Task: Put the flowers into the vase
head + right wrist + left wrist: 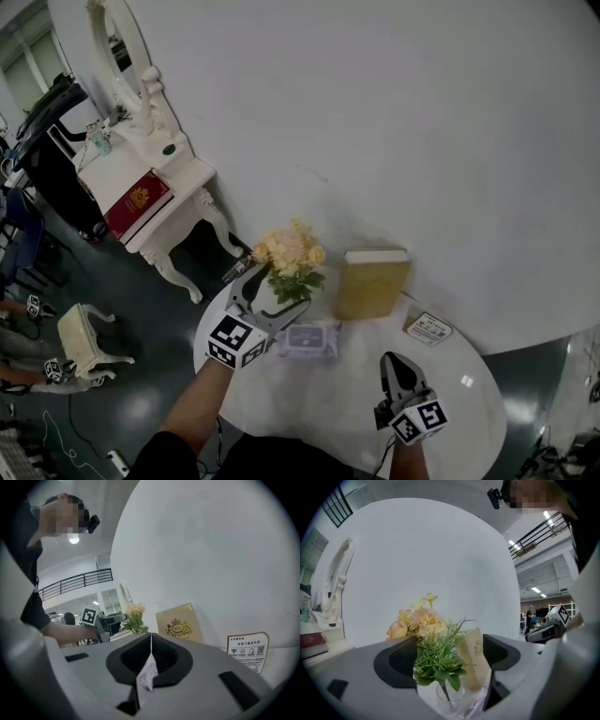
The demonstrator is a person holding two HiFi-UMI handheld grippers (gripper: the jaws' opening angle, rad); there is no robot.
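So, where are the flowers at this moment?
In the head view, the flowers stand in the glass vase, just left of the gold book, between the open jaws of the left tool.

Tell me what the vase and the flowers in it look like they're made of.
The vase looks like clear glass, though clear plastic is possible: the stem shows straight through its wall. The flowers look artificial, probably fabric petals with plastic greenery: the leaves are stiff, uniform and slightly glossy.

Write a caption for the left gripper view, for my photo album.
Left gripper, jaws apart, frames a peach flower bouquet standing in a clear glass vase, with a gold book behind.
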